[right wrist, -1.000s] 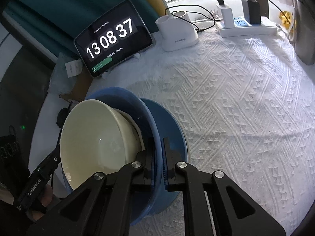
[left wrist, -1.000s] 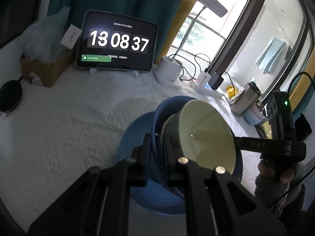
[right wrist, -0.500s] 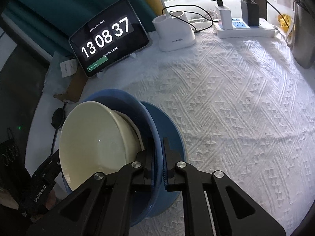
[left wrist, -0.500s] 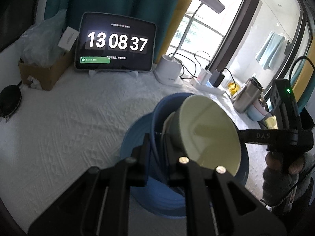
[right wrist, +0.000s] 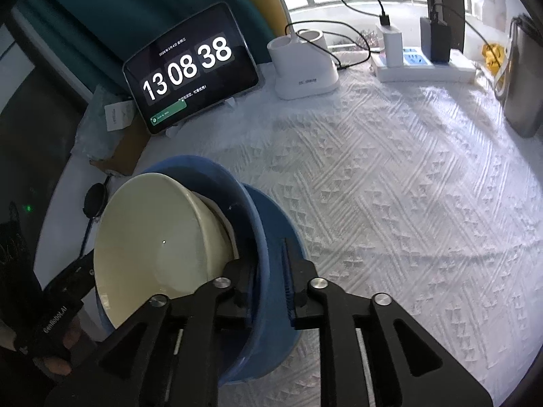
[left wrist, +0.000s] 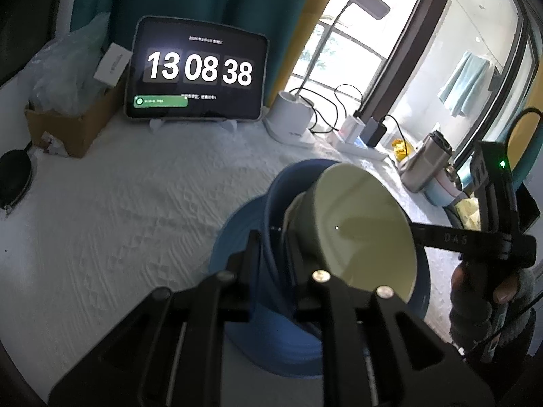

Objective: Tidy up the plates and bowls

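Blue bowl [right wrist: 251, 210] rim btwn both tongs' fingers.

Small bowl [right wrist: 159, 240] nested in big bowl [right wrist: 251, 217]; plate [right wrist: 288, 234] under; tablet [right wrist: 190, 68] ahead; cloth [right wrist: 390, 186] beneath.

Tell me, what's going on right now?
Both grippers, left and right, clamp the blue bowl. Cream bowl nested inside, blue plate beneath. Nothing obstructing.
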A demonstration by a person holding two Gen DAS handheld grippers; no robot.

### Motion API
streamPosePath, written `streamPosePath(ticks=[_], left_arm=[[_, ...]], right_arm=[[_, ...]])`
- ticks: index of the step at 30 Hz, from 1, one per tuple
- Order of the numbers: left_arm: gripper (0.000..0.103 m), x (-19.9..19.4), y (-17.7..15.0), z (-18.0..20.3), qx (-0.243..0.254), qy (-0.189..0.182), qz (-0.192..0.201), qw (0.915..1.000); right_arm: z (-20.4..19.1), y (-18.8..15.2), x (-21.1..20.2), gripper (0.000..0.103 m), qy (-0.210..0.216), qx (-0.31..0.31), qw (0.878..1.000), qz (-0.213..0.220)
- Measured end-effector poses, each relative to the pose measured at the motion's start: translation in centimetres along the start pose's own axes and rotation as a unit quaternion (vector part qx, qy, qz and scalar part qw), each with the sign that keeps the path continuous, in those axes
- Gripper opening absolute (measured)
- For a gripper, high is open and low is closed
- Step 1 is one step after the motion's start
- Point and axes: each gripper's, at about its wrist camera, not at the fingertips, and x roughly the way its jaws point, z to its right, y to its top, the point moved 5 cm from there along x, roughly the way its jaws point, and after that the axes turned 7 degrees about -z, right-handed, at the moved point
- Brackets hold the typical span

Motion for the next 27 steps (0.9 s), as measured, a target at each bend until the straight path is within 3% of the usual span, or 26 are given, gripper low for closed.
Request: streamPosePath(ticks=[18,27], left_arm=[[0.018,0.2,0.1,-0.1,0.006,0.010,0.001,0.9999],[0.023,-1.3,-0.5,0.1,-0.006,0.012,0.016,0.9998]], right_arm=[[0.4,-0.3,-2.3,0.035,-0.014,-0.004,0.999,0.040],[0.5,-1.6,-2.9,0.037,-0.031,-0.010,0.998,0.046]])
